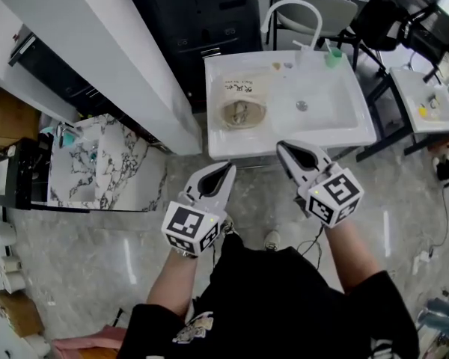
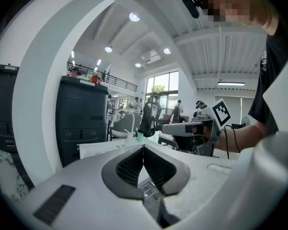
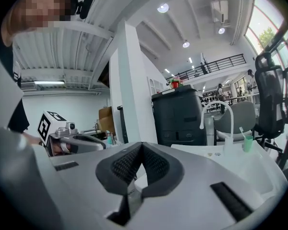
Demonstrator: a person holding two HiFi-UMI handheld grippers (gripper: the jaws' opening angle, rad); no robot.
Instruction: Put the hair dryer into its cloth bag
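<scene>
Head view shows your left gripper (image 1: 226, 172) and right gripper (image 1: 286, 149), fingers closed on nothing, near the white washbasin (image 1: 359, 122), where the beige printed cloth bag (image 1: 243, 102) lies at its left side, something pale and rounded in its mouth, and a small green cup (image 1: 333, 58) holds a toothbrush (image 3: 241, 132).
</scene>
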